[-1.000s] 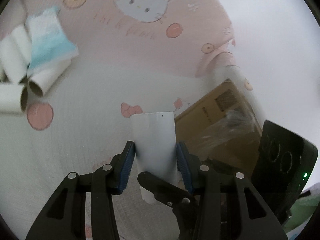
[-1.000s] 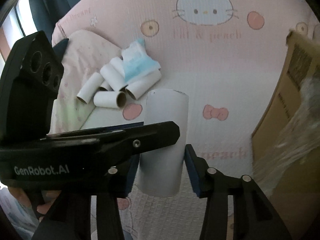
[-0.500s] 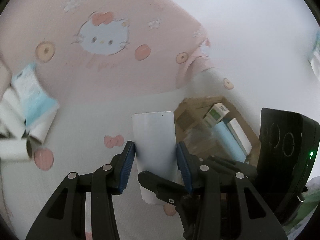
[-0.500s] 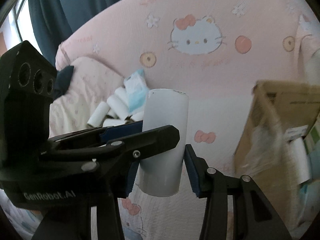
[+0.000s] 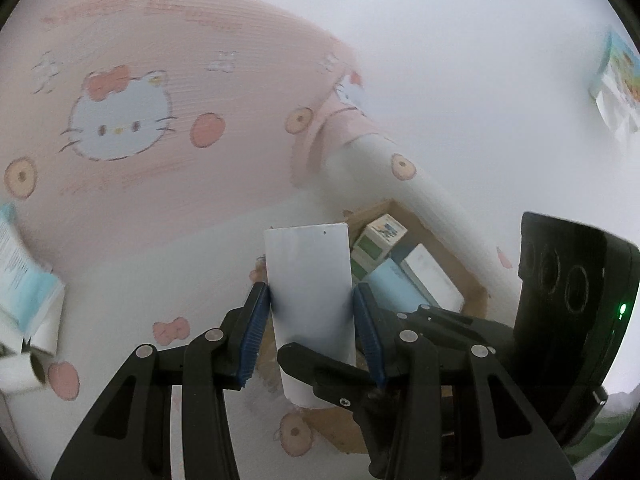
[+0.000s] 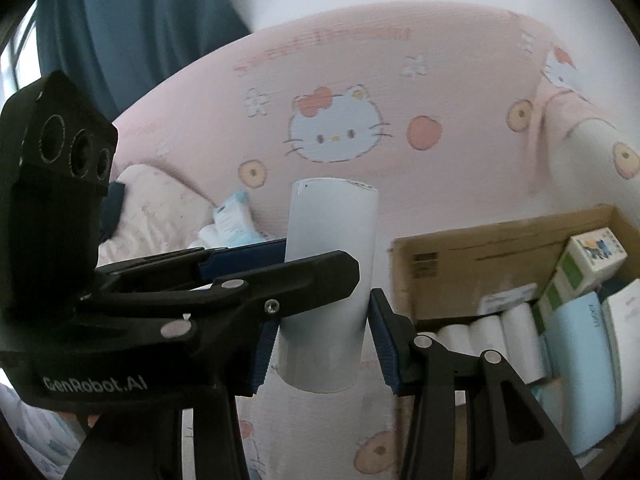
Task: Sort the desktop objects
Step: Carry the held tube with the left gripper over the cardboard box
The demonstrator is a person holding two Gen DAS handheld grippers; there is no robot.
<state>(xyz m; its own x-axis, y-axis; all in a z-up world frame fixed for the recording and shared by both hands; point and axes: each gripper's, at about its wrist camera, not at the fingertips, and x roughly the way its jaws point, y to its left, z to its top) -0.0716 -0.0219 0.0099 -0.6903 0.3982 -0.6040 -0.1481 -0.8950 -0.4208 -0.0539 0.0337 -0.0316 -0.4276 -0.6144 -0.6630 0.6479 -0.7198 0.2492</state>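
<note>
A smooth white cardboard tube, cylindrical and open-ended, stands upright in the air, clamped across its lower half by both claws at once: the left gripper presses its ribbed blue pads on two sides, and the right gripper grips crosswise from the other side. Both black plastic tools point downward at a slant over a pink-and-white textured bedspread printed with cartoon cats. Just to the right sits an open brown cardboard box holding small cartons and white rolls, its near rim close beside the tube, with bare spread to the left
</note>
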